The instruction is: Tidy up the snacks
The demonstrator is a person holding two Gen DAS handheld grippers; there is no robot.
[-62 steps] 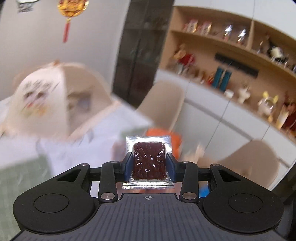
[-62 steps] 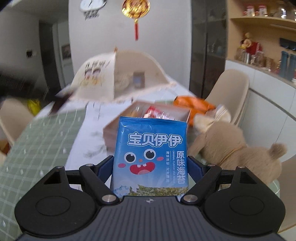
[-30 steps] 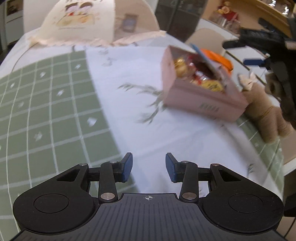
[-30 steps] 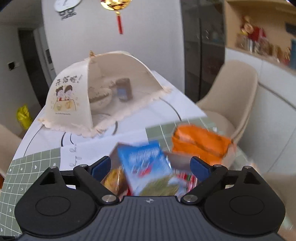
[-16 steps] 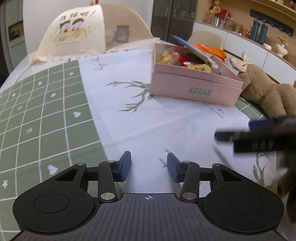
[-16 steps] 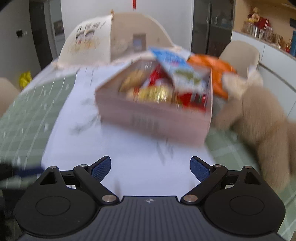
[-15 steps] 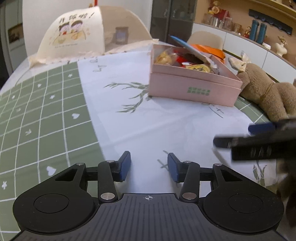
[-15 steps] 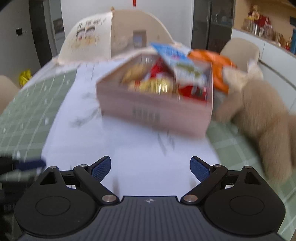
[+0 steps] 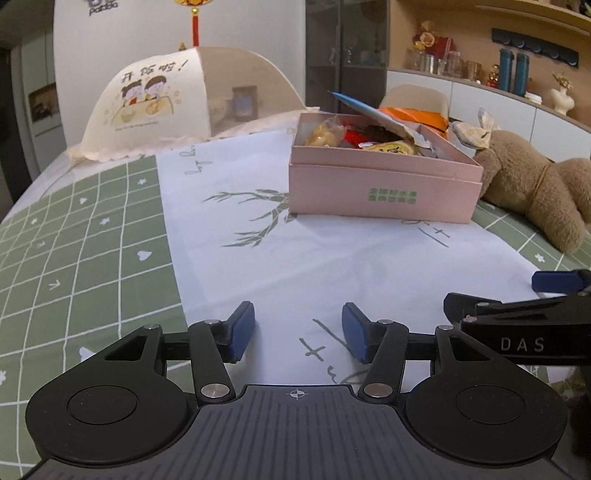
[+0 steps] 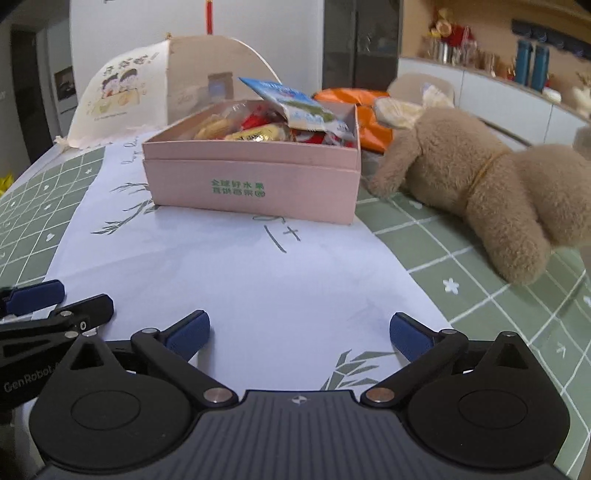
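Pink box (image 10: 255, 177) heaped with snacks (image 10: 266, 129)

A home dining room; mesh food cover (image 9: 184, 103) on the clothed table (image 9: 92, 240); wall shelves (image 9: 517, 33) of ornaments.

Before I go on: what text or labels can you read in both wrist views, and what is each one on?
"DAS": white letters on the right claw body, left wrist view.
"GenRobot": on the left claw body, right wrist view; cut off after that.
"开饭啦!": on the food cover, above a cartoon.
Green print on the pink box: two lines, too blurred to read.
Blue snack packet: print unreadable.
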